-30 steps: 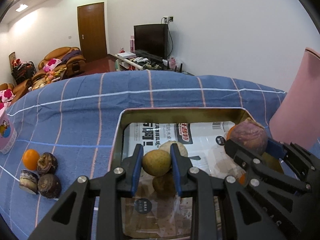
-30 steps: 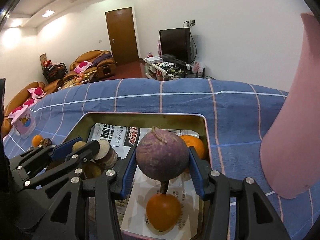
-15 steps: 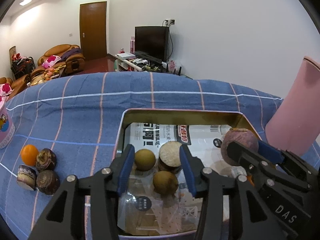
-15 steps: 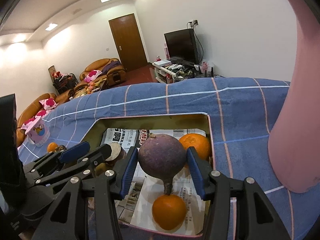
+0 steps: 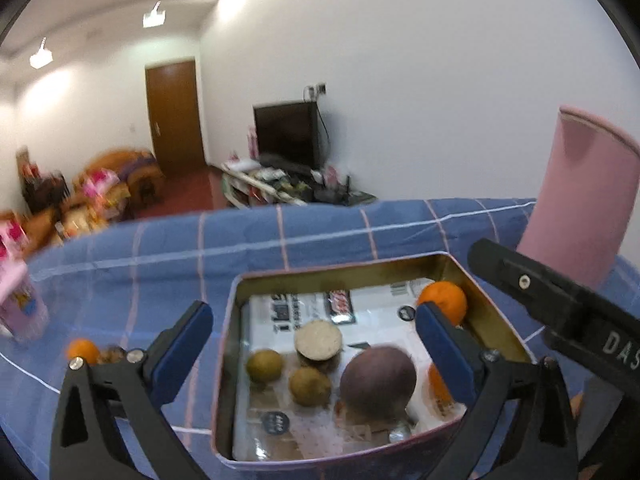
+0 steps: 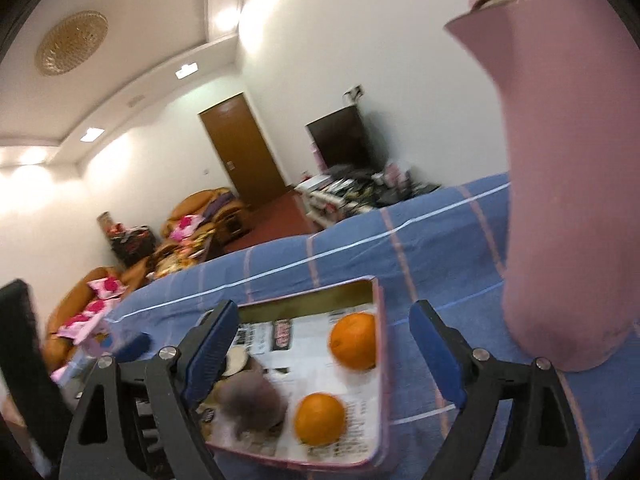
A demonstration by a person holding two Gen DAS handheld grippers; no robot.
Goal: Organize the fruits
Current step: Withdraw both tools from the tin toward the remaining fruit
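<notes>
While both grippers, left (image 5: 314,344) and right (image 6: 324,338), spread their fingers empty, the tin (image 5: 494,316) holds several fruits; an orange (image 5: 82,351) remains on the surface (image 5: 160,256).

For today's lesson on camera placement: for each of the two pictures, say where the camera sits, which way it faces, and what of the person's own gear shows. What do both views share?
Left wrist: sits on the left gripper, faces forward and down into the tin tray; its jaws are opening, empty; the right gripper's body crosses the right edge.
Right wrist: sits on the right gripper, tilted, faces the tray's right side; jaws opening, empty.
Shared: tray, purple fruit, oranges, pink jug, blue cloth.
</notes>
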